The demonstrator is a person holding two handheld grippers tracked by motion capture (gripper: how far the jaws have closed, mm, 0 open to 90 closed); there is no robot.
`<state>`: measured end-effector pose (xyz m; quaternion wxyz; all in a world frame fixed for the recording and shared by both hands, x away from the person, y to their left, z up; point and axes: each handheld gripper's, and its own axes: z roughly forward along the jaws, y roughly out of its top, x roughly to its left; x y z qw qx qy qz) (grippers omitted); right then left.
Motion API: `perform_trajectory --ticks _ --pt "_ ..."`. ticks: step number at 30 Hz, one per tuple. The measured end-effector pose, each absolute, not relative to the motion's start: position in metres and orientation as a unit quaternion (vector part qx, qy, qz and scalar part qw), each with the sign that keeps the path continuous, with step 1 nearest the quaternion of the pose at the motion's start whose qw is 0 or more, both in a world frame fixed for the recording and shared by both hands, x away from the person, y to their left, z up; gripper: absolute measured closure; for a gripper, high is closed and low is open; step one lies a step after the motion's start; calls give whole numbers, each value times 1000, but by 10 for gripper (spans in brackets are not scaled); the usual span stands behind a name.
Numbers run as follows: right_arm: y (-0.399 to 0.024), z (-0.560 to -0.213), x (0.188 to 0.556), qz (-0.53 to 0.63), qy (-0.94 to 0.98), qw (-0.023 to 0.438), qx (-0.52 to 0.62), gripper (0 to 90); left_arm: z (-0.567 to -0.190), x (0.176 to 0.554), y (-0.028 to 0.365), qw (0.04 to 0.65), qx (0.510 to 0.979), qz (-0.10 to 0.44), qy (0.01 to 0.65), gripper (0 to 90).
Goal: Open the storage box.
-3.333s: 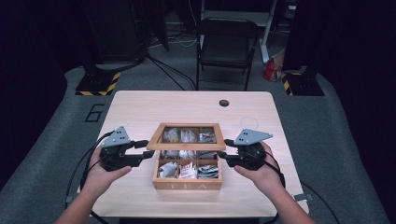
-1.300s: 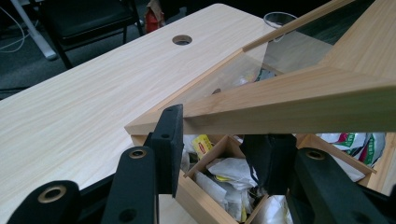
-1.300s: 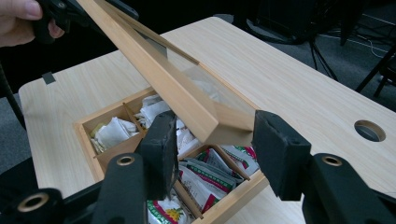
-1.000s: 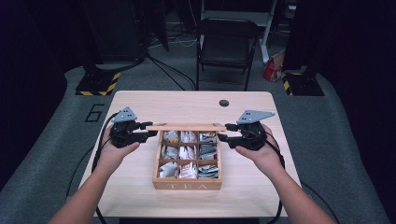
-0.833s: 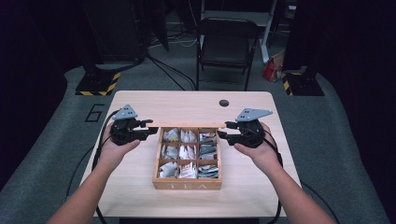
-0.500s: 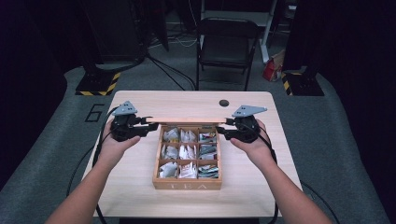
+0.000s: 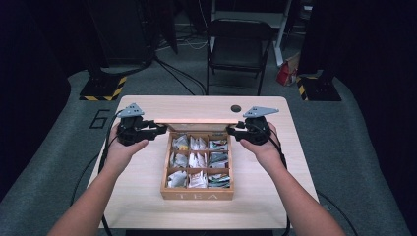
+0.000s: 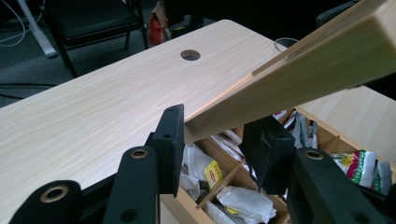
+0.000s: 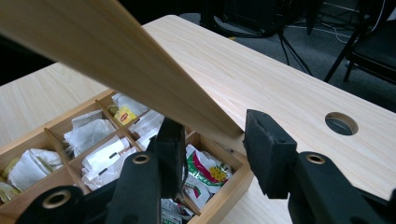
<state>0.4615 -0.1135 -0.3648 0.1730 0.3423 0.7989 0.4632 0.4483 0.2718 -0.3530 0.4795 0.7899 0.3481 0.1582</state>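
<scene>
A: Open wooden tea box mid-table, nearer the person's edge. Nine compartments, tea bags in each. Where's the lid?

B: The lid is swung up on its back hinge, standing along the box's far wall and tilted, one gripper on each end. The left gripper is clamped narrow on the left corner, with the wood between its pads. The right gripper has the right corner between its jaws, which have just been closing; the pads look to be touching the wood on both sides.

A: So the step is folding the lid right back?

B: That's my reading. To do it well, I'd say both hands should travel together, so the lid doesn't twist on its hinges. The grip sits right on the corners, which are thin purchase. A squeeze that slackens could let the lid drop onto the bags. Lower it slowly past upright, and watch that the box doesn't slide or tip backward.

A: And the surroundings?

B: Dark room with grey carpet. A black folding chair stands beyond the far edge, and a yellow-and-black striped base is off to the left. The table is pale wood laminate, bare apart from the box. A round cable hole sits near its far side.
</scene>
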Motion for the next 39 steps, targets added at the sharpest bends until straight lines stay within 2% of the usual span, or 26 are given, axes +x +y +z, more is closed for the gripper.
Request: perform_trajectory --ticks 13,26,39 --pt "-112 -362 467 461 797 177 348 592 -369 463 268 477 780 170 367 597" --pt "-109 -359 476 466 784 185 365 593 -369 471 265 483 768 185 377 612" --pt "-105 -373 490 449 791 187 372 588 -367 478 265 483 769 186 376 617"
